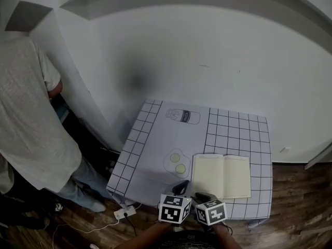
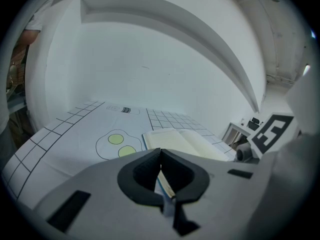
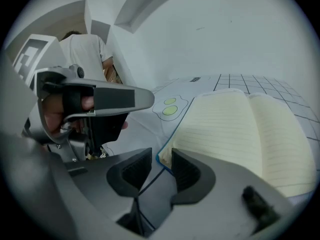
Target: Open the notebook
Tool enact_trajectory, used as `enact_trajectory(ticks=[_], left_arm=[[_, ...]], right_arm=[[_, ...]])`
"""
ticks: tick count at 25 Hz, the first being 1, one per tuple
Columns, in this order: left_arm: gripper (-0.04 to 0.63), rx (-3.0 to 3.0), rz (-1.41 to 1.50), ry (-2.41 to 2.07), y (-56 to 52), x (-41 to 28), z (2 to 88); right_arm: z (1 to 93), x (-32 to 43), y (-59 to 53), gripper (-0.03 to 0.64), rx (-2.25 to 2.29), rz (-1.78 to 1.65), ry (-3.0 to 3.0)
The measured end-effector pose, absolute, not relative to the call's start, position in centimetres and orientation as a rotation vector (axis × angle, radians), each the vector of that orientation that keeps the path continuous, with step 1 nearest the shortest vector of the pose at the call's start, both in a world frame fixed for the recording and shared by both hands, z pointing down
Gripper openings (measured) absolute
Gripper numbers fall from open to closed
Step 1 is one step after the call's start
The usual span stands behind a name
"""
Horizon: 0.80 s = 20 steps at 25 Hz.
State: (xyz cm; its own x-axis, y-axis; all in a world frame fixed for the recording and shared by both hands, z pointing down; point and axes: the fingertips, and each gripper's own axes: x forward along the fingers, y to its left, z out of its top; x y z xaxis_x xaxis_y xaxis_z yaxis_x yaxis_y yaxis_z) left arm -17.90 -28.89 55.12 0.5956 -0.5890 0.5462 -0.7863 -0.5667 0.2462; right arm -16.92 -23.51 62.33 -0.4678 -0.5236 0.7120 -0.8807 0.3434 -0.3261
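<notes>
Notebook: the notebook (image 1: 222, 176) lies open and flat on the near right part of the table (image 1: 155, 144), lined cream pages up, spine running away from the person. The opening looks done.
Table cover: a white sheet with a black grid and printed outlines; the notebook sits just right of the fried-egg drawing (image 1: 176, 163).
Right claw: the right gripper (image 3: 161, 166) has its jaws clearly apart. The notebook's near left corner, with its blue cover edge, sits in the gap, but the pads do not press on it. It reads as a let-go at the corner used for turning the cover.
Left claw: the left gripper (image 2: 160, 159) has its jaws pressed together at the tips, low by the notebook's left edge. A thin blue-edged strip shows behind the tips; whether it is pinched I cannot tell. It is probably there to steady the book.
Bystander: a person (image 1: 26, 123) in a light shirt stands left of the table, well apart.
</notes>
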Motion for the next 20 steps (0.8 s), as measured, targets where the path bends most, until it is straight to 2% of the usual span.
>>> enact_trajectory(ticks=[20], left_arm=[[0.011,2.357,0.555,-1.079,-25.9,-16.9,54.8]], right_arm=[[59.4,-16.1,-21.5,0.123,1.308,0.853,-2.195]])
